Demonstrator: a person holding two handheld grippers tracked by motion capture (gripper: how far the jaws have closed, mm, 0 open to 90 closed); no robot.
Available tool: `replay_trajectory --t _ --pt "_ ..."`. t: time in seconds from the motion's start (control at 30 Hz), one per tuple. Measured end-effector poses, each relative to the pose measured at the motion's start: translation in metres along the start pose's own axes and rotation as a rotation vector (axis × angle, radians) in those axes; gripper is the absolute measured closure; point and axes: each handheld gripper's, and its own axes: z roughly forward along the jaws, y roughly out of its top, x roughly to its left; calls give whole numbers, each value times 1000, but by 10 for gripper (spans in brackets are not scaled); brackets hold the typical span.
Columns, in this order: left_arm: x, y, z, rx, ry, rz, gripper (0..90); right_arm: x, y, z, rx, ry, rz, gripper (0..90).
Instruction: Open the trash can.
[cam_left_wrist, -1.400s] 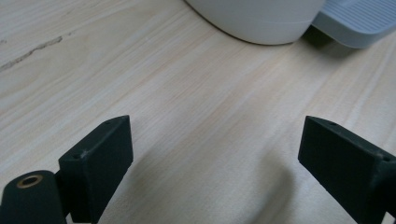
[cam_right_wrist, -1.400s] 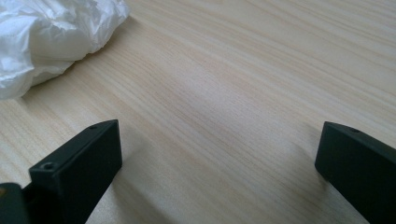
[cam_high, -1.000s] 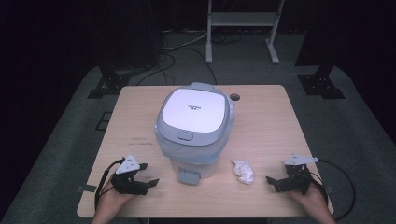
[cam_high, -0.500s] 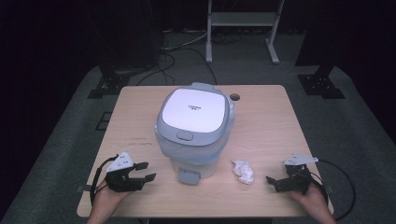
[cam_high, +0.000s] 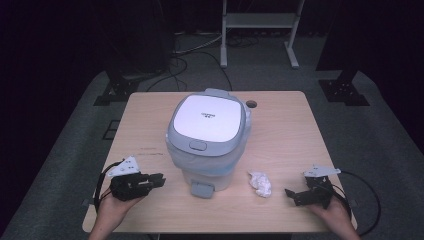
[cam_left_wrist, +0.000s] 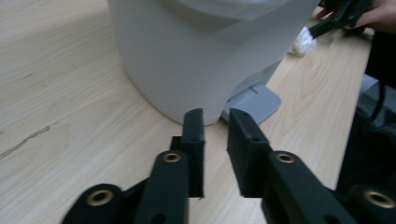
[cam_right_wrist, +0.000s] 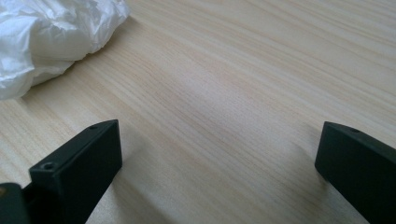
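A white bin with a grey lid (cam_high: 205, 125) stands mid-table, its grey foot pedal (cam_high: 202, 189) facing the near edge. My left gripper (cam_high: 159, 178) hovers left of the pedal and points at it. In the left gripper view the bin wall (cam_left_wrist: 201, 56) and pedal (cam_left_wrist: 254, 100) lie just ahead of that gripper (cam_left_wrist: 215, 116). Its jaws have just been closing; a narrow gap is left, with nothing in it. A crumpled white tissue (cam_high: 260, 183) lies right of the pedal. My right gripper (cam_high: 291, 197) rests wide open (cam_right_wrist: 219, 133) beside the tissue (cam_right_wrist: 46, 37), apart from it.
The wooden table (cam_high: 290, 135) has a round cable hole (cam_high: 251, 104) behind the bin. Cables trail from both grippers over the near corners. Dark stands and a metal rack (cam_high: 260, 20) are on the floor beyond the far edge.
My left gripper has lifted a little off the table, and its jaws have narrowed from wide apart to nearly together. The right gripper, the bin and the tissue have not moved.
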Motion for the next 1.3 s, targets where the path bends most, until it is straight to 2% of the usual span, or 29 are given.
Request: replay_trajectory --t 0.2,0.37,0.73,1.3 --pt "-4 8 -5 -3 -39 7 900 0 0 0 0 0 0 0" --pt "-5 14 -9 -3 -60 8 900 0 0 0 0 0 0 0" --pt "-11 37 -22 -57 -110 36 900 0 0 0 0 0 0 0" --pt "-20 73 -36 -96 -182 105 900 0 0 0 0 -1 0 0"
